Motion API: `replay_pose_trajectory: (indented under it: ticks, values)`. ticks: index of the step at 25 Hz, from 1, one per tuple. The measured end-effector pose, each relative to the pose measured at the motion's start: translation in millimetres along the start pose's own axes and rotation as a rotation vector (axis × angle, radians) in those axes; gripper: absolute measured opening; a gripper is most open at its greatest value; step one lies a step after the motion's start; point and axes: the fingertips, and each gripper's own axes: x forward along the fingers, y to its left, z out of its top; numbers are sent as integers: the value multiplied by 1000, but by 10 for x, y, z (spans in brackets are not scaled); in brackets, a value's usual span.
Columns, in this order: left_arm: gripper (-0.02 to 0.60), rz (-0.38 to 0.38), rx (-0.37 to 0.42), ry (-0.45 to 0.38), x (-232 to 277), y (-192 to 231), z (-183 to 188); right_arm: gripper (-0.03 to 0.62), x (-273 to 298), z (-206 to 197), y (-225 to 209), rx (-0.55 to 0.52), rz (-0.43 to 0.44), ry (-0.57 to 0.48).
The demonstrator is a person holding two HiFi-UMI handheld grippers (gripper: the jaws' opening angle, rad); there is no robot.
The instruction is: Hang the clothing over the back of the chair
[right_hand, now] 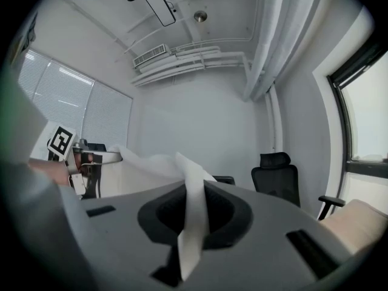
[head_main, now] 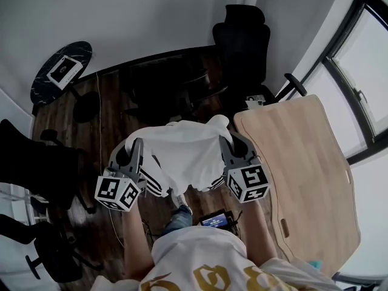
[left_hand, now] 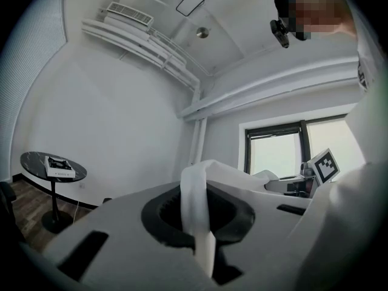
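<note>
Nearest, the left gripper [head_main: 137, 145] and the right gripper [head_main: 226, 140] are each clamped tight on an upper corner of the white cloth garment with dark striped trim [head_main: 182, 153]. It hangs spread between them above the dark wood-plank floor [head_main: 109, 108]. A small black device with a lit blue screen [head_main: 215, 218] lies below it. Just right of the right gripper, the curved edge of the pale wooden desk [head_main: 303, 162] closes that side. Straight beyond the garment stands a dark office chair [head_main: 160, 83]. At the left, black swivel chairs [head_main: 36, 168] crowd the floor's edge. Farther off, a tall black high-backed chair [head_main: 242, 38] fills the corner. A round dark side table [head_main: 51, 80] carrying a white box [head_main: 63, 70] stands near the white wall [head_main: 151, 11].
</note>
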Motion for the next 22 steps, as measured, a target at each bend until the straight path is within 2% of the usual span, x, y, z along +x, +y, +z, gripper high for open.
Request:
replay_pose_trajectory:
  ticks: [10,16,22]
  values:
    - [32,-42,0,12,1012,802,83,31,1144,114,-305,31,-18,-8]
    - [32,-70,16,-49,1362,1193,290,31,1574,307,-294,-3,-44,-31]
    - [32,-119,33,-52,1581,1237,401,31,1686,478,-365,-8,-81,-40]
